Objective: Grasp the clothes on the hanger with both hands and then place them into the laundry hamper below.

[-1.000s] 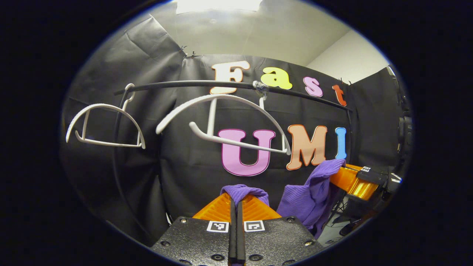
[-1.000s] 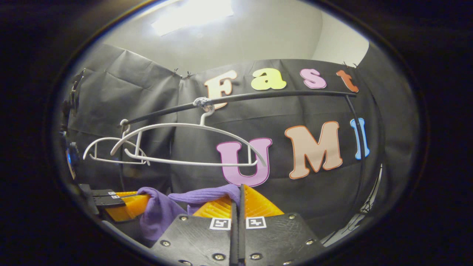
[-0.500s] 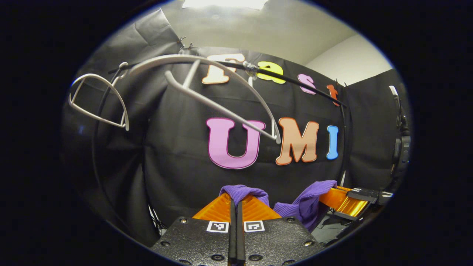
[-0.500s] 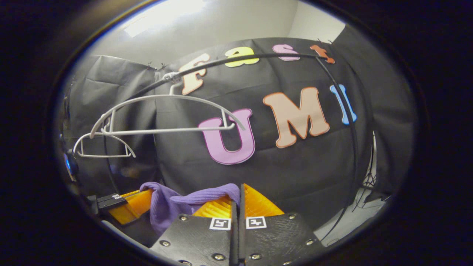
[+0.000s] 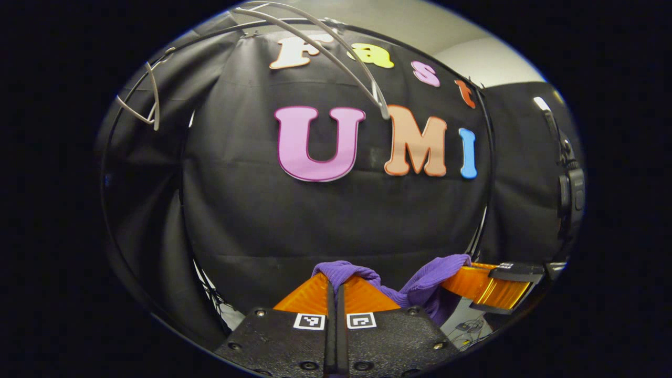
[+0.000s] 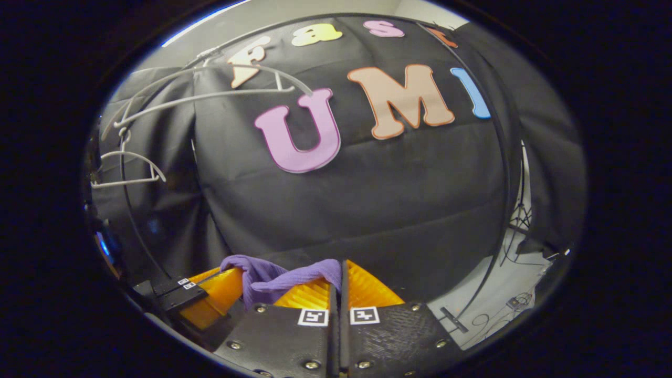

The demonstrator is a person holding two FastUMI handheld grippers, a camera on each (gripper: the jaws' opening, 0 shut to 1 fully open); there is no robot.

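Both grippers, left and right, clamp the purple ribbed knit garment below the bare white plastic hanger.

You see the purple garment as soft ribbed knit cloth, matt. Your left gripper has a rough, pebbled body plate with glossy screw heads. The hanger looks like smooth, pale plastic. The rail reads as thin dark metal, and the backdrop is creased matt cloth.
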